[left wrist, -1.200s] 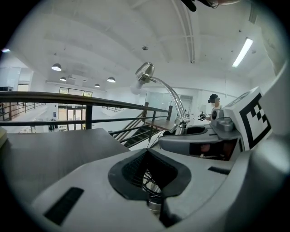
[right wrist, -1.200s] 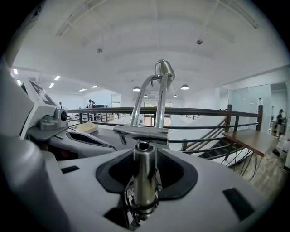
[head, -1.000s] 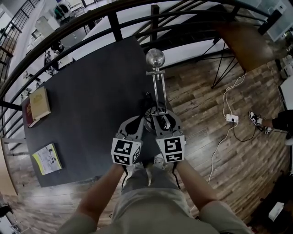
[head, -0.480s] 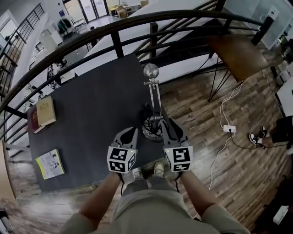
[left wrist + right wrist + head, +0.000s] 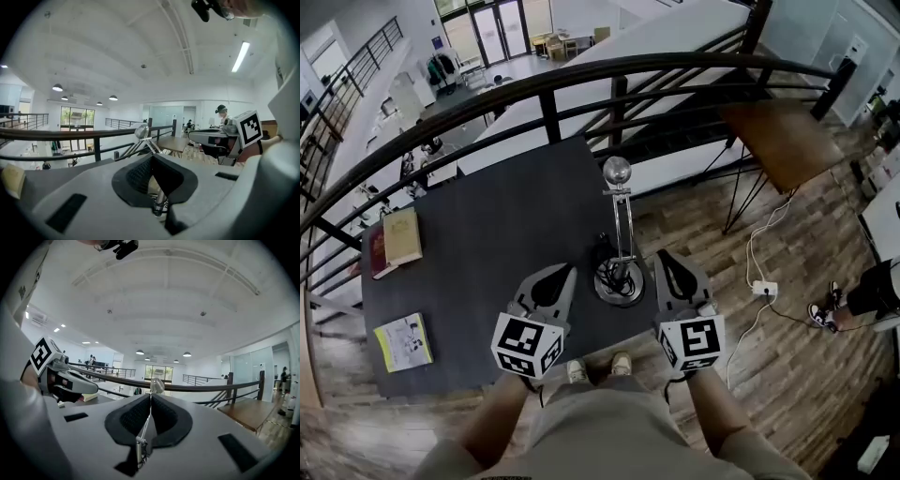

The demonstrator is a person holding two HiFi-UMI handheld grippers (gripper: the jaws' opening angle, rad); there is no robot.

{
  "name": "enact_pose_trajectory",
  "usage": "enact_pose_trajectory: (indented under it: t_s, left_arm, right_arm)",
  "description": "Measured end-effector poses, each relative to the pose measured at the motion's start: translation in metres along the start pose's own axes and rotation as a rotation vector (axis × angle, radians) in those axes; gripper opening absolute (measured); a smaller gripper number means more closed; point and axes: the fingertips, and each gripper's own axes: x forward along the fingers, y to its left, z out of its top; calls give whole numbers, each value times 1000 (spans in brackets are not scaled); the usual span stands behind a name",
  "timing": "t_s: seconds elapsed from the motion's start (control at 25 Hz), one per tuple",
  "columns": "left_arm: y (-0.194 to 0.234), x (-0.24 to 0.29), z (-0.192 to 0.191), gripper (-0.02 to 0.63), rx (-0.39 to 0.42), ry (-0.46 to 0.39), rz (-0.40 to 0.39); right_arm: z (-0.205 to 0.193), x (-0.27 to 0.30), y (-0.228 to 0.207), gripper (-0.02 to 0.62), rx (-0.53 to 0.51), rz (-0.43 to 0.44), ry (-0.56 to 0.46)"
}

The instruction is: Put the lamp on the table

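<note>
Our left gripper [image 5: 565, 271] is clenched empty, our right gripper [image 5: 664, 256] closing on nothing, at eight and four o'clock of the lamp [image 5: 620, 274].

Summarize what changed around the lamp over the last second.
The left tool and right tool drew back from the lamp and are now clear of its base, one on either side. The right tool's jaws are closing, with nothing between them. The lamp stays upright on the table; books unmoved.
</note>
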Motion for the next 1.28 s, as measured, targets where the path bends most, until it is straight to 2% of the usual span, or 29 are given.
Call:
enact_pose_trajectory:
  t_s: [0.12, 0.2, 0.4, 0.56, 0.64, 0.72, 0.84, 0.88, 1.04, 1.28]
  left_arm:
    - [-14, -13, 26, 5, 104, -22, -23]
    - [-20, -21, 36, 5, 141, -43, -34]
    - [-26, -38, 42, 5, 81, -62, -63]
    - [-41, -54, 51, 5, 123, -124, -121]
    - [-47, -60, 56, 5, 145, -169, -133]
    - [-47, -62, 52, 5, 196, -172, -107]
    - [-45, -61, 37, 5, 328, -145, -64]
    - [-45, -62, 33, 5, 328, -146, -62]
    - [-45, -63, 25, 5, 219, -150, -69]
    - [-42, -64, 21, 5, 239, -140, -72]
  right_arm:
    - [27, -7, 3, 5, 13, 14, -45]
    - [40, -11, 9, 3, 45, 38, -64]
    - [55, -23, 30, 2, 97, 104, -85]
    - [46, -30, 44, 2, 99, 140, -58]
    - [40, -34, 49, 0, 60, 121, -48]
    - [38, -38, 55, 0, 6, 91, -62]
    - [28, -43, 69, 0, -12, 101, -48]
    - [26, -44, 74, 0, -9, 109, -54]
    - [23, -48, 87, 0, 2, 132, -62]
    - [17, -44, 87, -2, 19, 151, -20]
